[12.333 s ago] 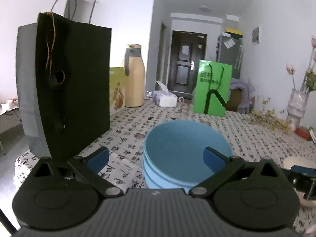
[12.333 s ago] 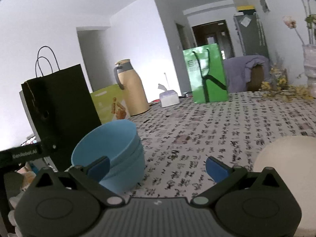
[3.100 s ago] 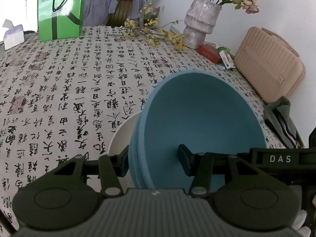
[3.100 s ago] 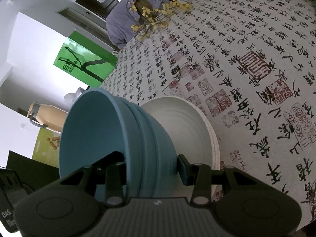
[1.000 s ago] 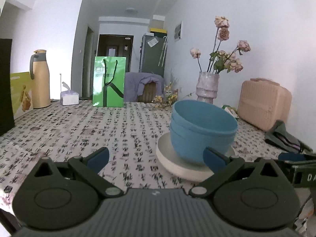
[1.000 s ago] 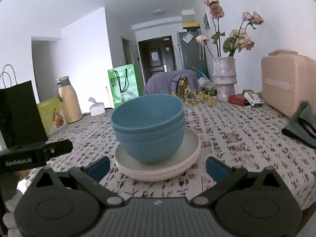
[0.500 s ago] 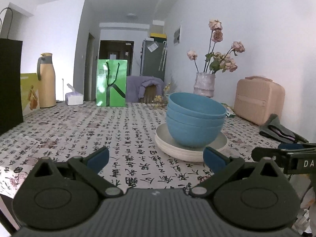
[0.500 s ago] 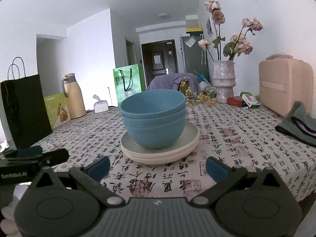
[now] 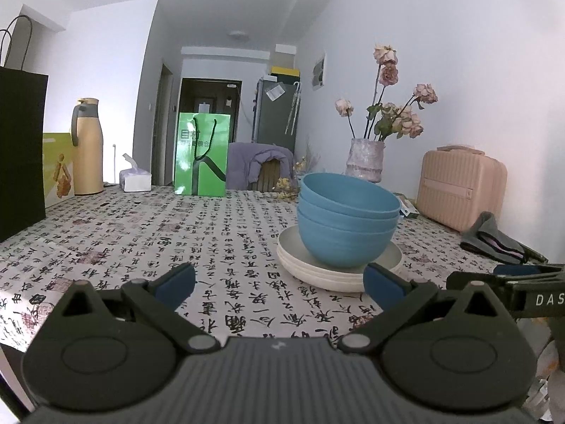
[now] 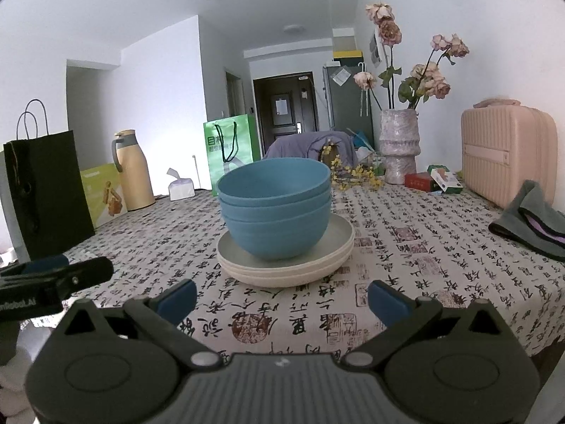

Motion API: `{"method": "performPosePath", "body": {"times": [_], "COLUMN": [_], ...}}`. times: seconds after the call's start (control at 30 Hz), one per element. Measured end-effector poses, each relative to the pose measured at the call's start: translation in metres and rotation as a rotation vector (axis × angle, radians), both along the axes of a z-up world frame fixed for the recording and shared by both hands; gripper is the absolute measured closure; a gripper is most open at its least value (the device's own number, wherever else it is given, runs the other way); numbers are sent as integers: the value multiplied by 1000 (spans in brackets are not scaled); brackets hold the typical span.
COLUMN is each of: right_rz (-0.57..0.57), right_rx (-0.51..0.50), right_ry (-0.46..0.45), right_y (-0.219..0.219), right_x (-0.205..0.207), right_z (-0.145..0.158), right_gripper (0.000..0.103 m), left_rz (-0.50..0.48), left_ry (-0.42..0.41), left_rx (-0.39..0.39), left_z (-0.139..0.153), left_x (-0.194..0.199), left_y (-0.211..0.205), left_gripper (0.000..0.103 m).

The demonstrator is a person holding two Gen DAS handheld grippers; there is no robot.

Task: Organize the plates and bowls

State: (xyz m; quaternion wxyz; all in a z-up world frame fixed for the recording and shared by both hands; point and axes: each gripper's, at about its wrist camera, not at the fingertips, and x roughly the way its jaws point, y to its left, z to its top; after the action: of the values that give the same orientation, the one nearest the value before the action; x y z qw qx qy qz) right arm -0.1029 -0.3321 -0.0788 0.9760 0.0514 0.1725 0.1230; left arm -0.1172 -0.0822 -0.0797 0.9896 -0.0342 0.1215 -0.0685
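A nested stack of blue bowls (image 9: 348, 224) (image 10: 275, 208) stands upright on a stack of cream plates (image 9: 339, 270) (image 10: 286, 261) on the patterned tablecloth. My left gripper (image 9: 279, 284) is open and empty, back from the stack and to its left. My right gripper (image 10: 280, 298) is open and empty, directly in front of the stack and apart from it. The left gripper's side shows at the left of the right wrist view (image 10: 53, 279). The right gripper's side shows at the right of the left wrist view (image 9: 508, 282).
A black paper bag (image 10: 39, 194), a yellow box (image 10: 104, 194), a tan thermos (image 10: 130, 171), a tissue box (image 10: 180, 187) and a green bag (image 10: 231, 150) stand at the back left. A vase of flowers (image 10: 399, 148), small boxes (image 10: 434, 178), a pink case (image 10: 506, 153) and a grey cloth (image 10: 533, 222) are at the right.
Both grippers have drawn back from the stack of bowls and plates over the last second. The stack looks smaller and has not moved.
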Motion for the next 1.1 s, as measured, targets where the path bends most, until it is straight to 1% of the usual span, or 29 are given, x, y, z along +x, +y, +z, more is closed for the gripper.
{"method": "performPosePath", "body": {"times": [0.57, 1.1], "right_rz": [2, 5], "right_rx": [0, -1], "right_ry": [0, 3], "right_y": [1, 2], "right_x": [1, 0], "right_z": [-1, -2], "right_gripper": [0, 0], "left_rz": [-5, -5], "left_ry": [-24, -23], "left_rx": [15, 12], "left_z": [0, 0], "left_x": [-6, -6], "left_y": [-1, -1], "left_gripper": [0, 0]}}
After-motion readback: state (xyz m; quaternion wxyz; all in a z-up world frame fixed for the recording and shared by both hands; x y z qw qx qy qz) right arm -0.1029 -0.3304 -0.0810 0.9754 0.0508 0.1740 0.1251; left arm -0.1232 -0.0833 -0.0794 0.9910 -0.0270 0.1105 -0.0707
